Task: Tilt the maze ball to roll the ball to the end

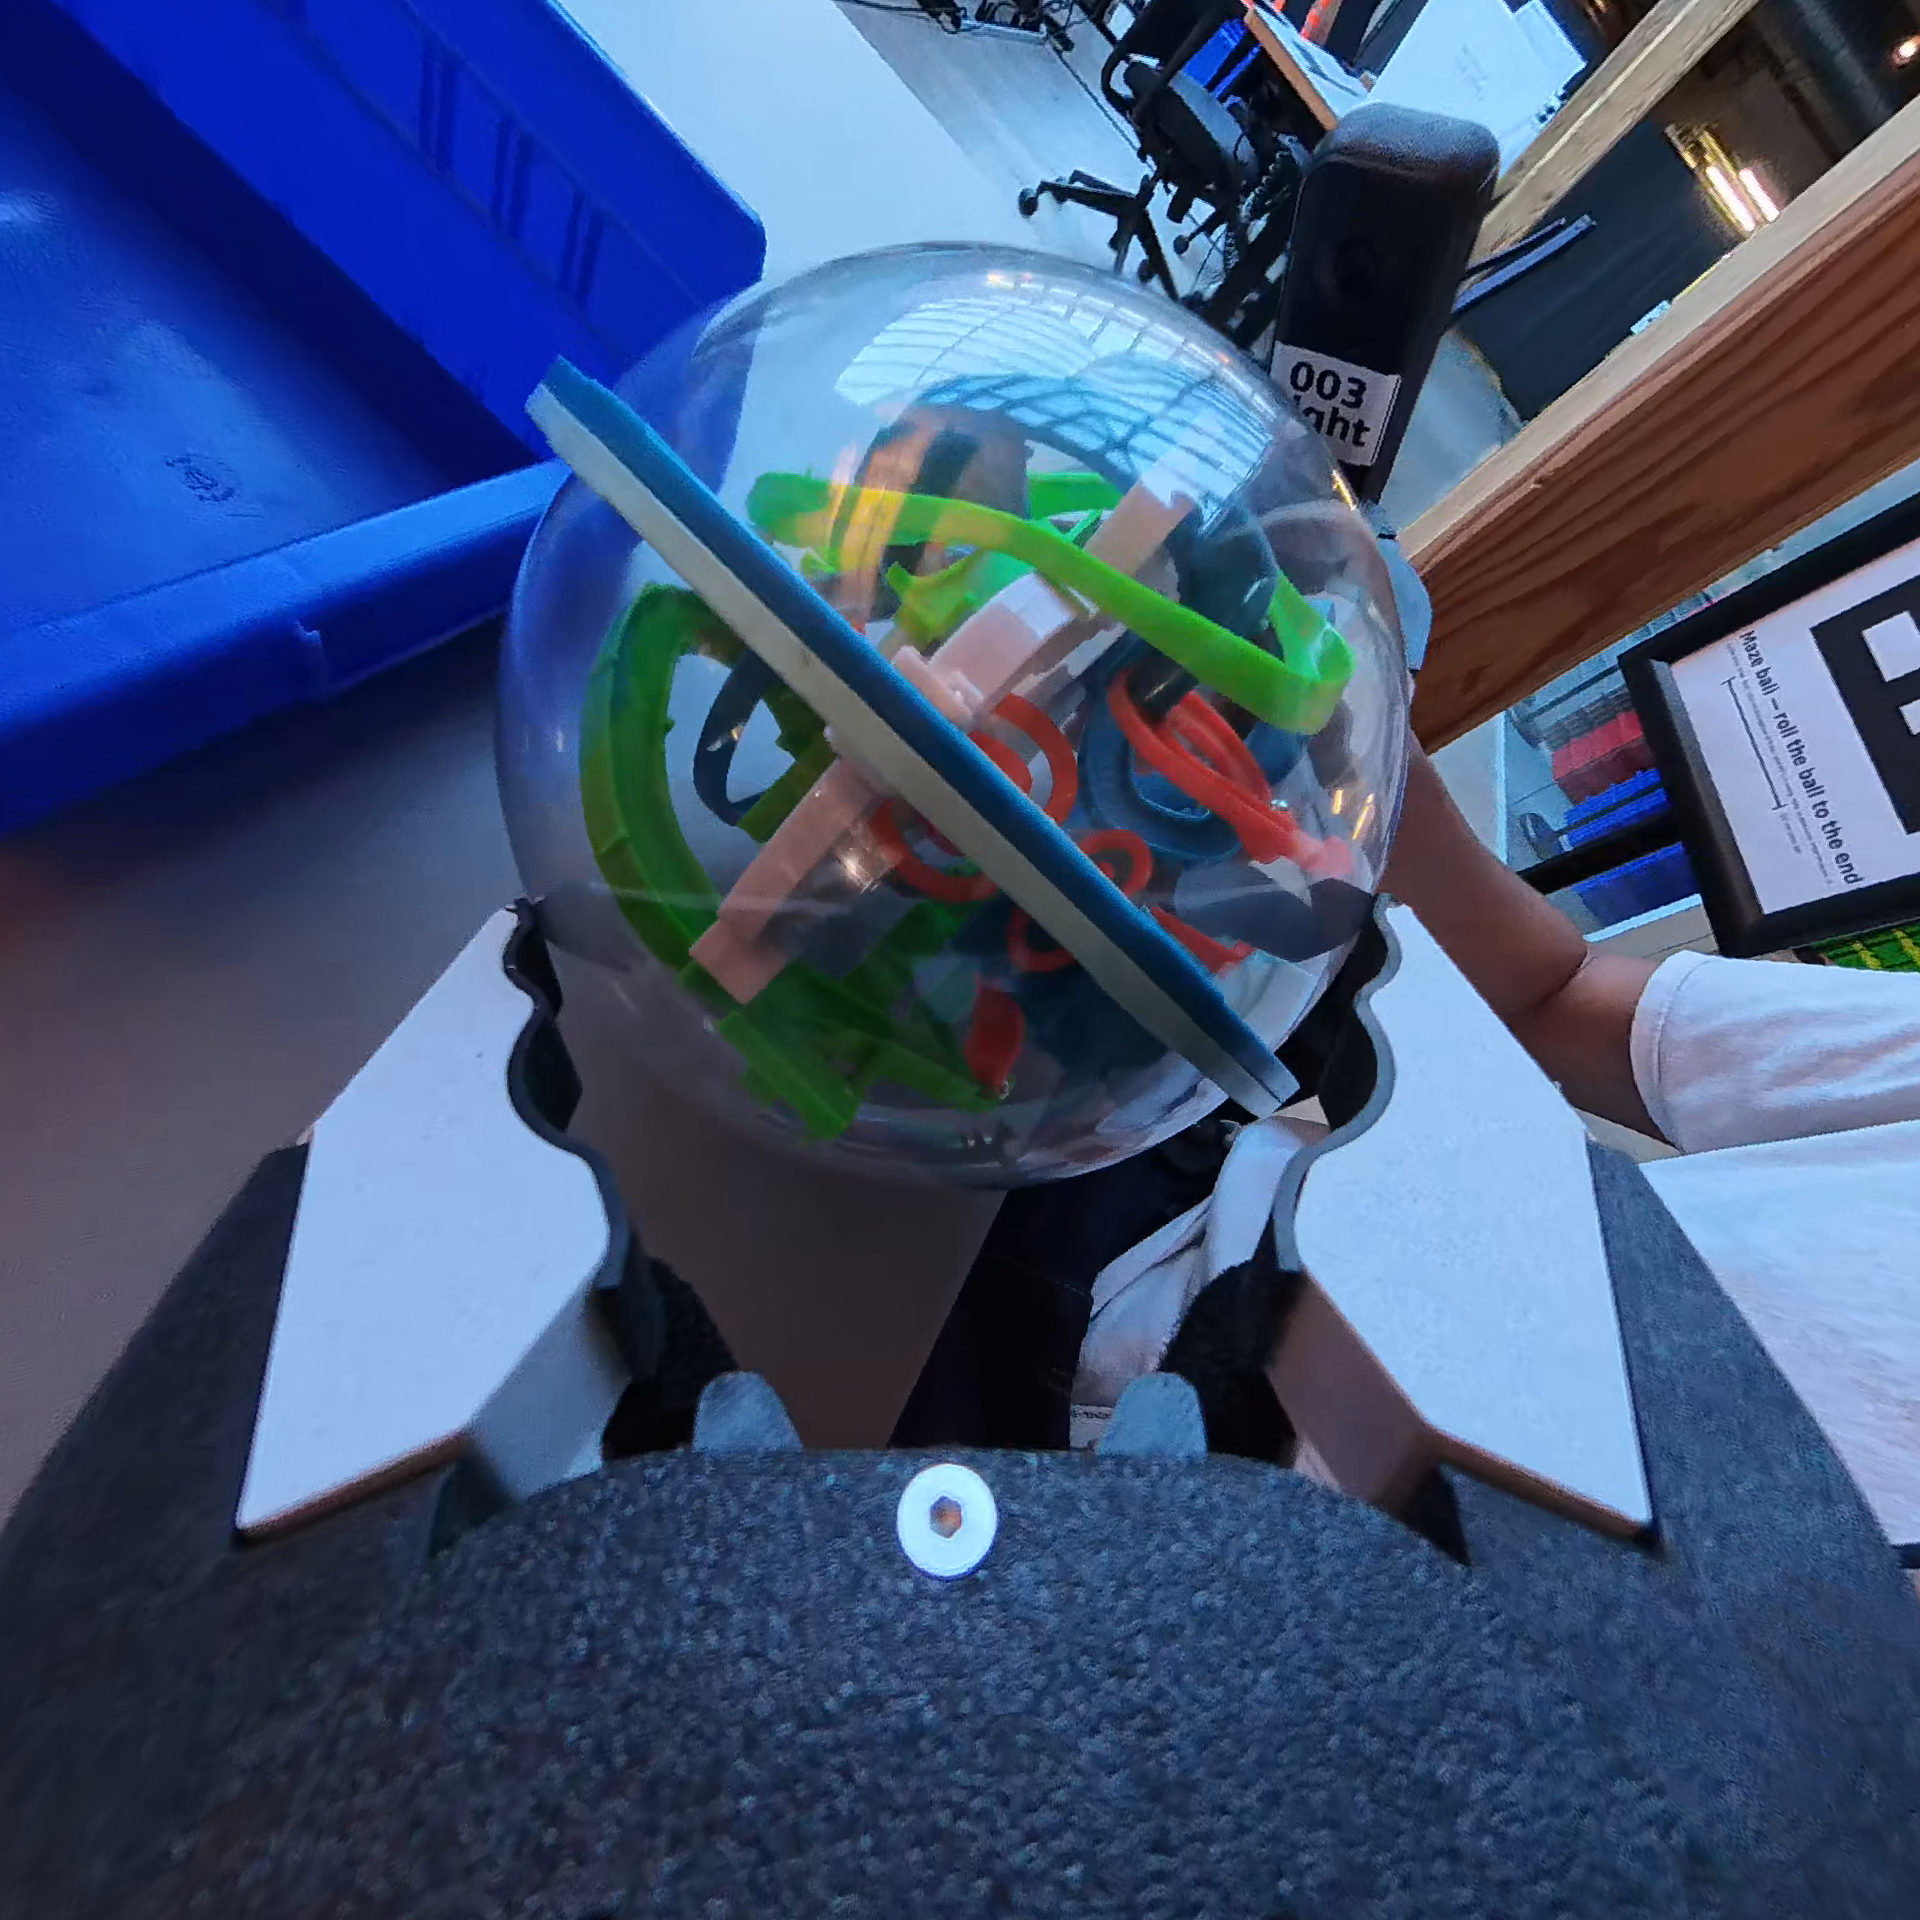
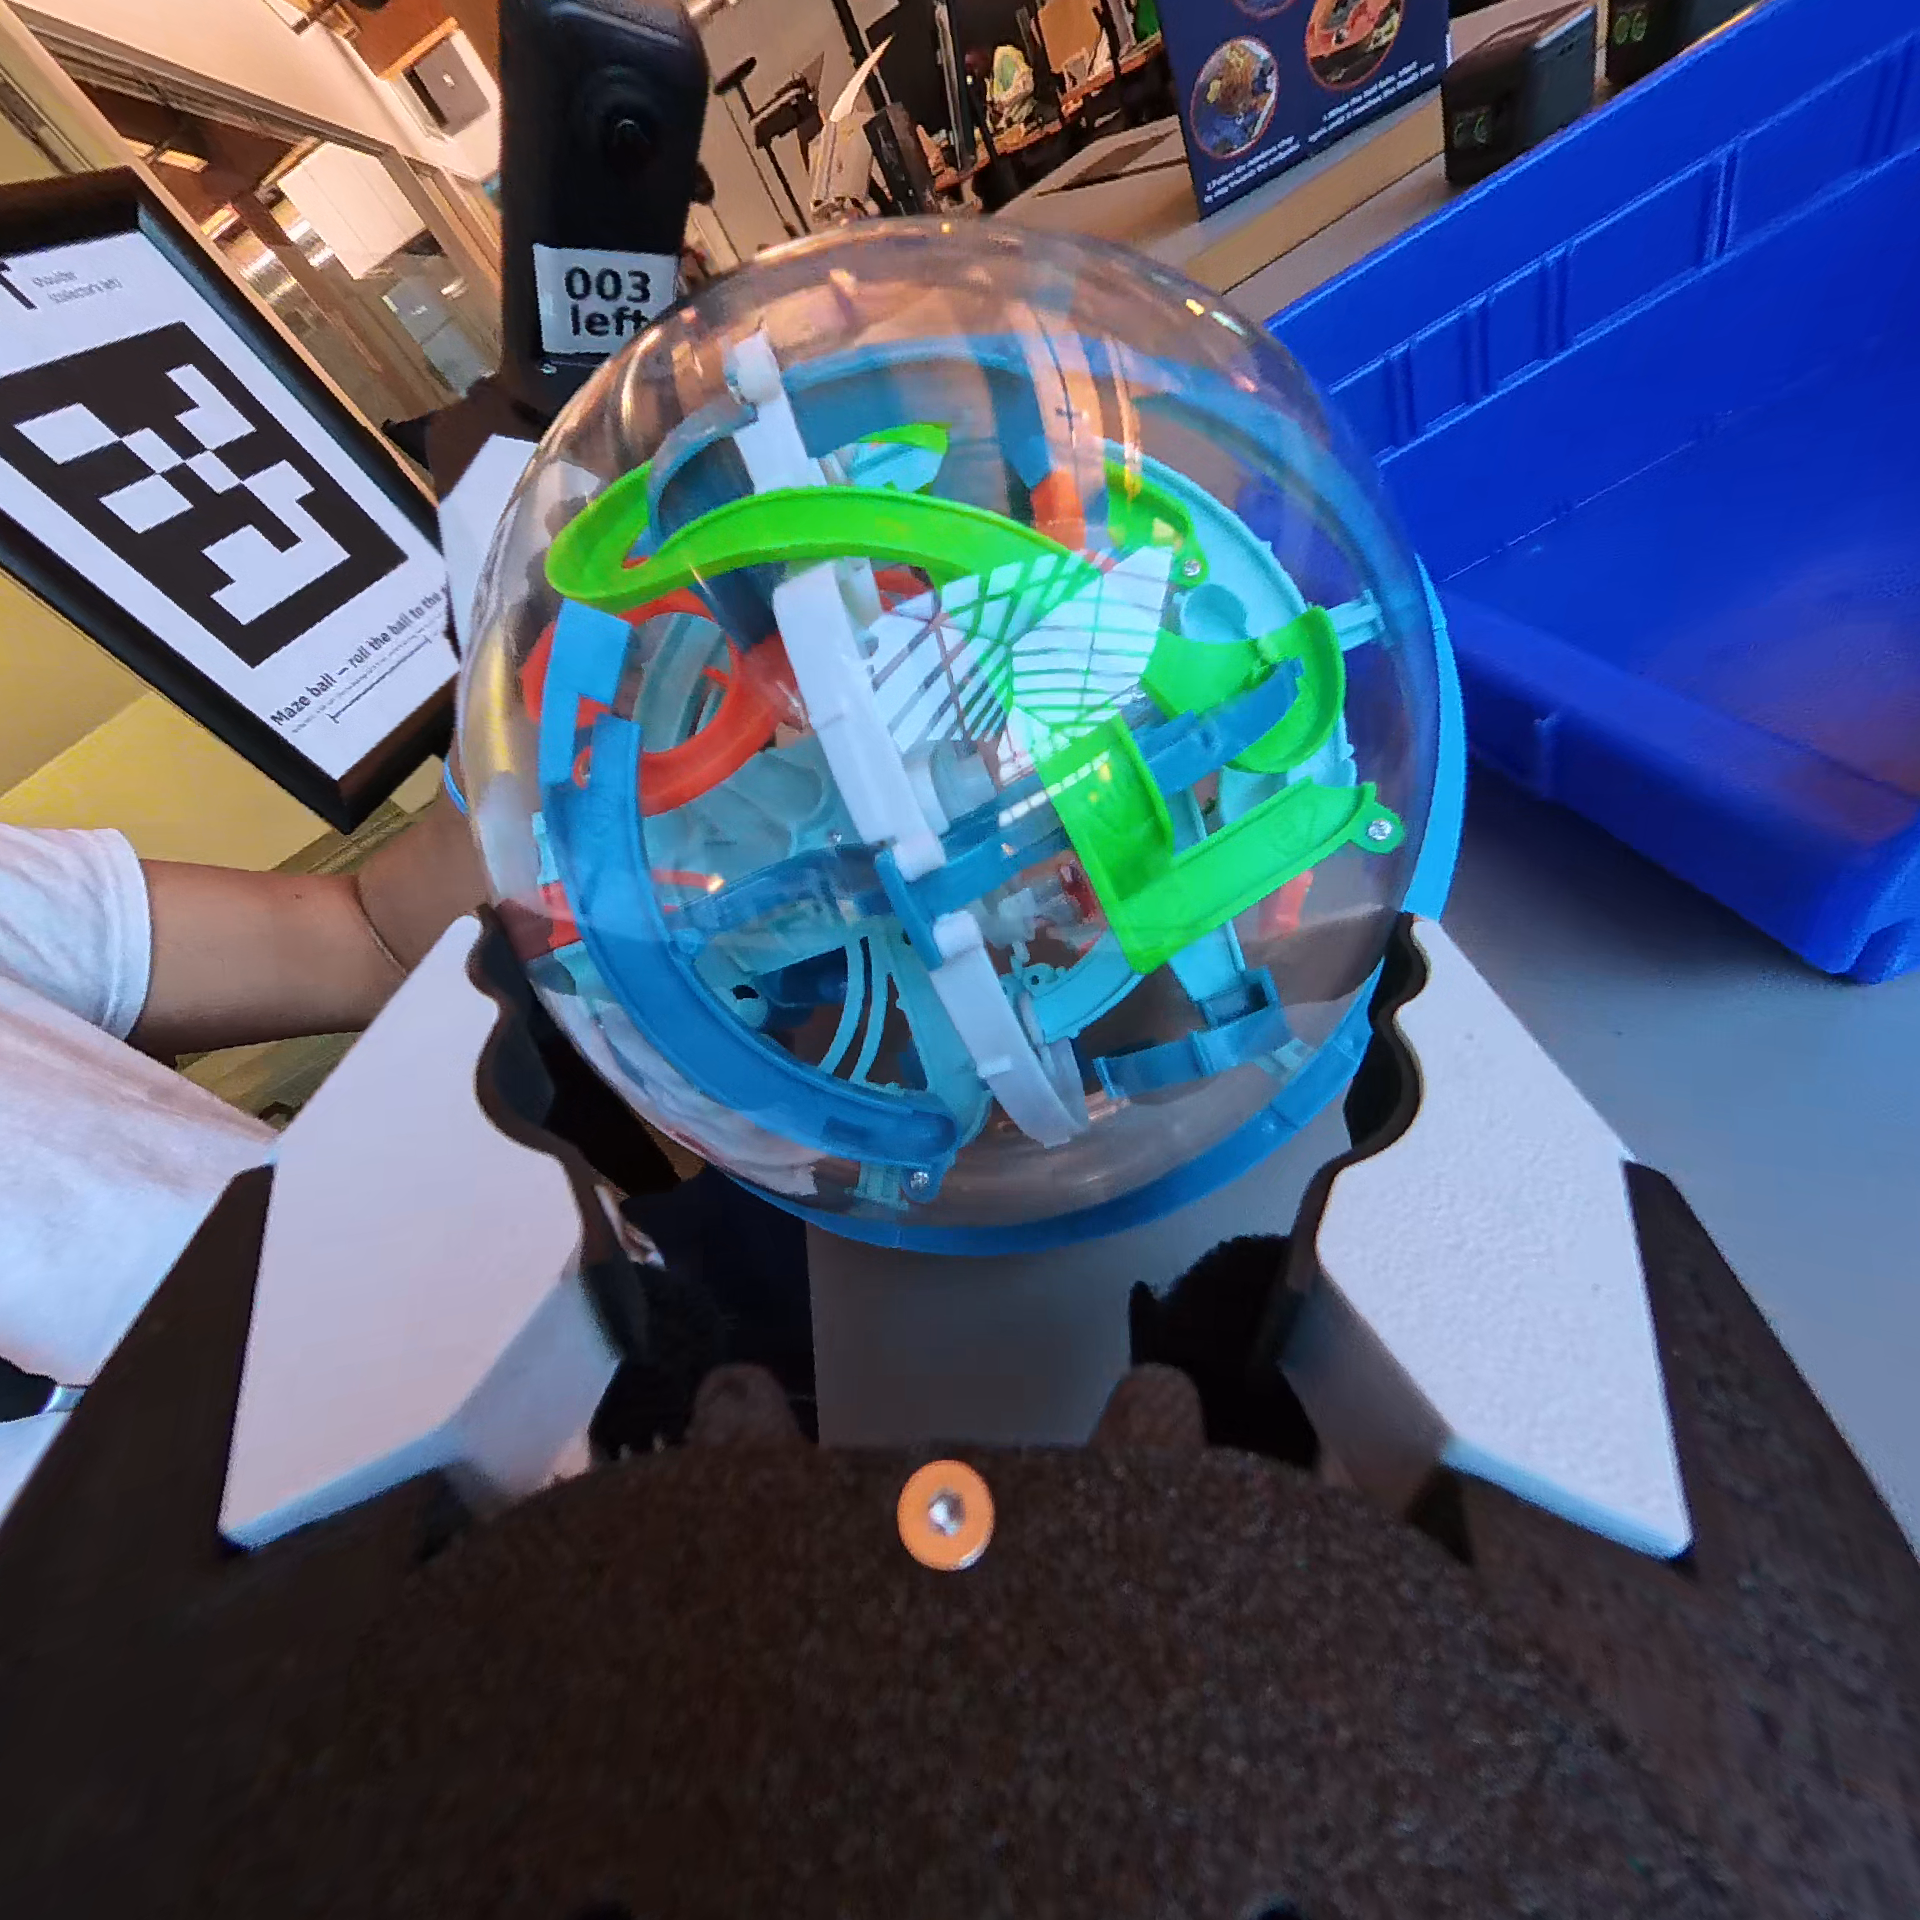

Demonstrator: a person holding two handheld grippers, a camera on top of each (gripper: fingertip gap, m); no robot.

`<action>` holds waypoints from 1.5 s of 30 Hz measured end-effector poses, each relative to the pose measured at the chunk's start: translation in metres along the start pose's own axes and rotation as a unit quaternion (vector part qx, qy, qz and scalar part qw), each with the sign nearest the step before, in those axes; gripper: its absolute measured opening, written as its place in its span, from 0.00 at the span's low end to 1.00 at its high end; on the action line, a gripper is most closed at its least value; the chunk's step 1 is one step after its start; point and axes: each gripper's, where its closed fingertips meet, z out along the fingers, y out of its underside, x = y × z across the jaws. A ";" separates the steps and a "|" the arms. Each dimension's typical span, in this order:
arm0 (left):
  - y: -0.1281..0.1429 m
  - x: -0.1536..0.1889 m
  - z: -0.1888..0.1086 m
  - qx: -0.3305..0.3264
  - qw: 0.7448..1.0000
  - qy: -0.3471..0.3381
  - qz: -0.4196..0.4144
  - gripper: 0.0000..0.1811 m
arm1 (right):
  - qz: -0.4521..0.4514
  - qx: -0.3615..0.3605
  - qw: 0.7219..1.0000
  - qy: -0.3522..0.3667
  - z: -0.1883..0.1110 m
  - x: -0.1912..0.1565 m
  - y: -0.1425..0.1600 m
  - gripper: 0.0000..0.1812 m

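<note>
Left gripper (image 1: 951,997) and right gripper (image 2: 940,1023) are both spreading wide, pinching the maze ball (image 1: 951,717) between them above the table; slick shell's risking slipping toward the blue bin (image 2: 1662,499); tiny ball isn't spottable.

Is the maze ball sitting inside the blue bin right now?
No, the maze ball is held up between the right gripper fingers, and the blue bin stands apart off to its side.
</note>
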 end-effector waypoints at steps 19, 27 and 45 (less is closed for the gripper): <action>0.010 0.005 0.007 -0.019 0.999 0.036 -0.026 0.80 | -0.011 -0.013 1.000 0.016 -0.009 -0.002 -0.005 0.85; 0.018 0.007 0.011 -0.035 0.996 0.068 -0.036 0.80 | -0.025 -0.028 0.999 0.032 -0.012 -0.004 -0.009 0.85; 0.009 0.007 0.005 -0.034 0.999 0.008 -0.015 0.80 | -0.002 -0.005 1.000 0.002 -0.008 -0.002 -0.002 0.85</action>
